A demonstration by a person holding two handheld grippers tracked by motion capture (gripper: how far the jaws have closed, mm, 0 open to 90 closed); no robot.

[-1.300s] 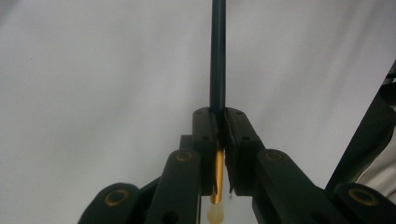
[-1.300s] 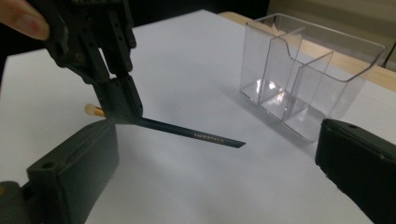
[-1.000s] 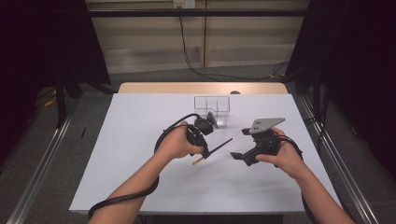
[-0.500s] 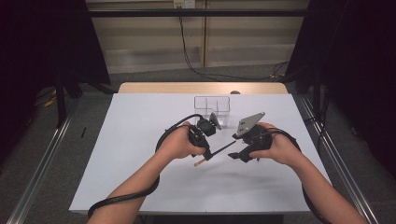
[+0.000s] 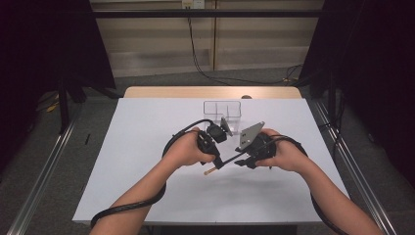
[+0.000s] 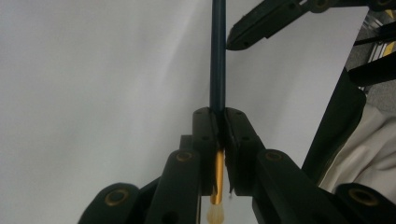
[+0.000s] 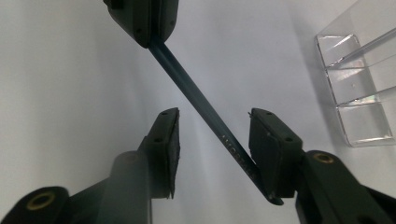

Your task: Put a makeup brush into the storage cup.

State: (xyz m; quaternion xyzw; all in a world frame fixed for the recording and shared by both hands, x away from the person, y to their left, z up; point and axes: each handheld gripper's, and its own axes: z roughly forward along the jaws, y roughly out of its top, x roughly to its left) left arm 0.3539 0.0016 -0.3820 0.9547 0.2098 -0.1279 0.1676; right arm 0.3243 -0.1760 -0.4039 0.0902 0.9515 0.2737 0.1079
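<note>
the left tongs (image 6: 219, 140) are clamped tight on a dark blue pencil (image 6: 217, 60), gripping it close to its gold ferrule (image 6: 216, 179); the pale eraser end pokes out behind the pads, toward the person, and the long shaft runs straight out ahead of the tips. in the high view the left tongs (image 5: 215, 156) and the right tongs (image 5: 240, 159) sit close together above the middle of the white desk (image 5: 147, 147), with the pencil (image 5: 227, 160) bridging the gap between them, held off the surface.

in the right gripper view, the right tongs (image 7: 215, 149) stand at a middling gap and have just been closing, with the pencil (image 7: 201, 105) slanting between them. its free end lies against the inner face of the right-hand pad (image 7: 268, 149), while the left-hand pad stands clear of it, so it is not yet pinched there. beyond the right tongs, a clear plastic divided holder (image 7: 355, 88) rests on the desk, well apart from the pencil.
</note>
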